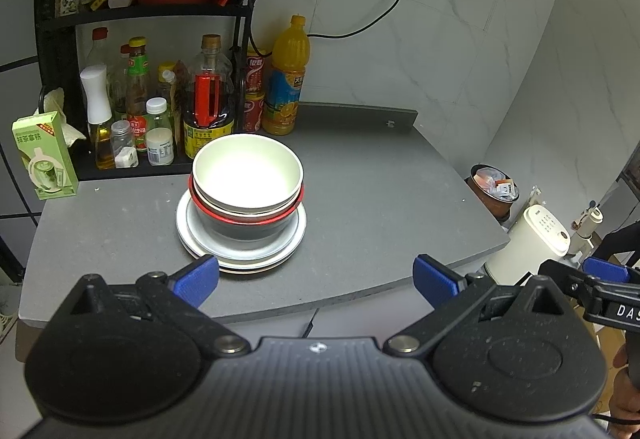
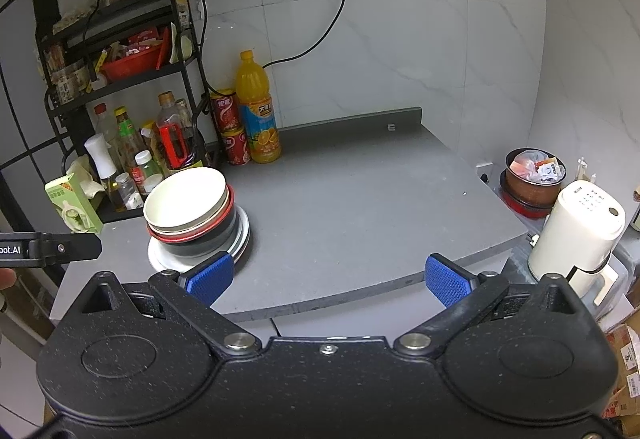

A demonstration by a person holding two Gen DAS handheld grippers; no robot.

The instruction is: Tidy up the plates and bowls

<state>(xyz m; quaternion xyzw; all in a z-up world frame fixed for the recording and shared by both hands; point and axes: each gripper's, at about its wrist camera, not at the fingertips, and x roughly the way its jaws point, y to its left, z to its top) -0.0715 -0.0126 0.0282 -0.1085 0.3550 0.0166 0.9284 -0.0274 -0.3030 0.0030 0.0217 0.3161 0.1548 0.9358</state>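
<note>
Left wrist view: we hold the left tongs (image 1: 316, 281) apart and empty, just in front of the stack. The cream bowl (image 1: 247, 171) nests in the red-rimmed bowl (image 1: 246, 225), which sits on the plates (image 1: 240, 253) near the left of the grey surface (image 1: 380, 199).

Right wrist view: our right tongs (image 2: 329, 279) also stand apart, holding nothing, with the stack to their left. We judge stacking complete; the next move calls only for withdrawal, or for squaring the slightly offset bowls.
</note>
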